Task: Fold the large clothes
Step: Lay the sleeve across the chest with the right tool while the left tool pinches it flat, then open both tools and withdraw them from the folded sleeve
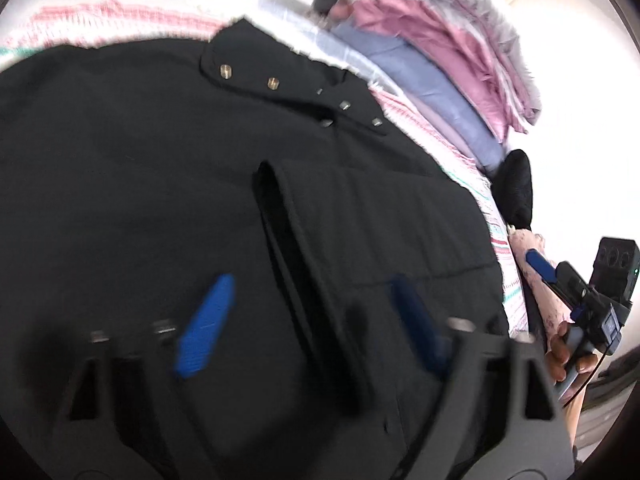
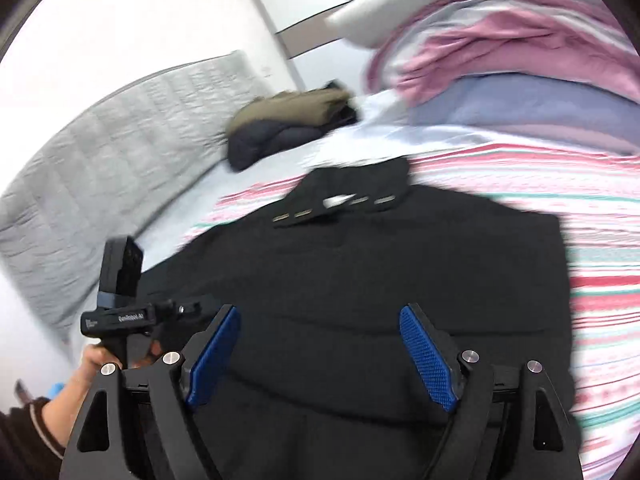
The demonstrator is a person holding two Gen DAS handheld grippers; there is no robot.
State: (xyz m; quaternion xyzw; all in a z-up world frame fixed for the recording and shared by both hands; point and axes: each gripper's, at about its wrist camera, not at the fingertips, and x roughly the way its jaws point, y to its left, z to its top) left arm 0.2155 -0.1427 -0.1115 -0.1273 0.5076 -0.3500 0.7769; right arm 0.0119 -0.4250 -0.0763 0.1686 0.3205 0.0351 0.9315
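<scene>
A large black coat (image 1: pixel 160 168) with brass snap buttons (image 1: pixel 273 83) at its collar lies spread on a striped bed cover (image 2: pixel 600 272). A folded sleeve or flap (image 1: pixel 304 248) lies across its middle. My left gripper (image 1: pixel 304 320) hovers over the coat, open and empty, its blue pads (image 1: pixel 206 328) apart. My right gripper (image 2: pixel 324 356) is open and empty above the coat's (image 2: pixel 400 264) lower part. The right gripper also shows in the left wrist view (image 1: pixel 560 280) past the coat's right edge, and the left gripper in the right wrist view (image 2: pixel 136 316) at the coat's left side.
A pile of pink, lilac and white bedding (image 2: pixel 500 60) is heaped at the head of the bed. Folded olive and dark jackets (image 2: pixel 288 120) lie near the grey padded headboard (image 2: pixel 100 152). A dark item (image 1: pixel 516 188) lies at the bed's edge.
</scene>
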